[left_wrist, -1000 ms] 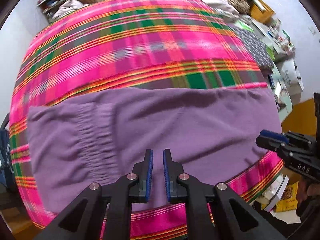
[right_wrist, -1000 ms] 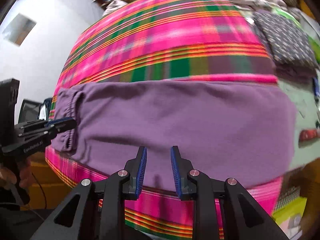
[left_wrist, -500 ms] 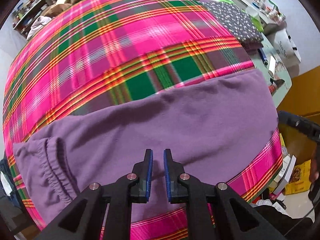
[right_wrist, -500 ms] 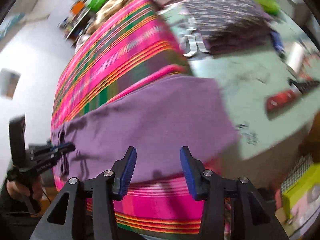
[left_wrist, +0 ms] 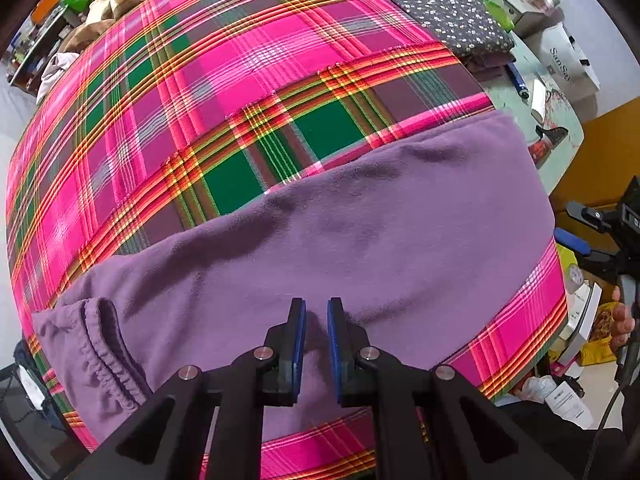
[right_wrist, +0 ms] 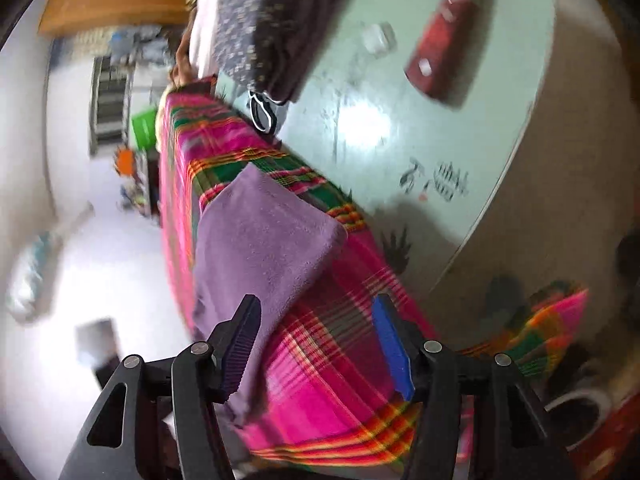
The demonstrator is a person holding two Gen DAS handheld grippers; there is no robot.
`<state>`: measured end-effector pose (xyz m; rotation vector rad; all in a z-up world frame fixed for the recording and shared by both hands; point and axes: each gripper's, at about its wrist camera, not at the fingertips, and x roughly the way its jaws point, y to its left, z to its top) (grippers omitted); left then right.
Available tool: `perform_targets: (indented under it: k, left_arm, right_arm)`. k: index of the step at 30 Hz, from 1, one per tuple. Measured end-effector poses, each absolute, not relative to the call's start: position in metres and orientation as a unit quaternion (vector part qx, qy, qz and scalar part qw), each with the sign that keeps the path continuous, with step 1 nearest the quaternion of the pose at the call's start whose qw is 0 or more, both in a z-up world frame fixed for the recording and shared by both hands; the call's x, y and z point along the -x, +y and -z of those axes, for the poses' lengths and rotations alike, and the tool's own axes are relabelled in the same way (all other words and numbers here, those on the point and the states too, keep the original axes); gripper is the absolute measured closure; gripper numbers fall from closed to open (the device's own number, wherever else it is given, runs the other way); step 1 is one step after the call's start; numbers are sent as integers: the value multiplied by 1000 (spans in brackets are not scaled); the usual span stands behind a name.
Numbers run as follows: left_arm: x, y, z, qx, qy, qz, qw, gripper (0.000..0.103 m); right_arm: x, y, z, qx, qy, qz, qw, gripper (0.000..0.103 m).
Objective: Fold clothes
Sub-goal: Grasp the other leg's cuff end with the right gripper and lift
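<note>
Two grippers are in play over a purple garment [left_wrist: 360, 240] that is spread across the lower half of the left wrist view, on a pink plaid cloth [left_wrist: 224, 80], with its gathered waistband [left_wrist: 100, 344] at the lower left. The left gripper [left_wrist: 316, 340] is held nearly closed, a narrow gap left between the pads and nothing pinched, above the garment's near edge. The right gripper [right_wrist: 316, 340] is opened wide and holds nothing; it is aimed along the garment's end [right_wrist: 272, 240] at centre frame, with the dark pad [right_wrist: 240, 340] just over the purple edge. For a clean fold, both layers at the corner should be taken together, the pads closed fully before any lift, and the far edge matched squarely. A shallow bite would likely let the soft fabric slip.
</note>
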<state>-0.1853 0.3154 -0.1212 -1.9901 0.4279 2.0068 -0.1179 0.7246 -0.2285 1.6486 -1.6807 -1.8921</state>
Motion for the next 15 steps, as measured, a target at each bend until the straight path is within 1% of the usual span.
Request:
perform_targets:
  k: [3, 6, 15]
  left_arm:
    - [183, 312, 120, 692, 154, -693, 134, 92]
    - [182, 307, 118, 694, 157, -691, 124, 92]
    - [177, 294, 114, 701, 151, -690, 101, 92]
  right_arm:
    - [119, 723, 245, -521, -608, 595, 73, 43]
    - [125, 720, 258, -501, -643, 573, 80, 43]
    - [155, 706, 277, -453, -686, 559, 110, 42]
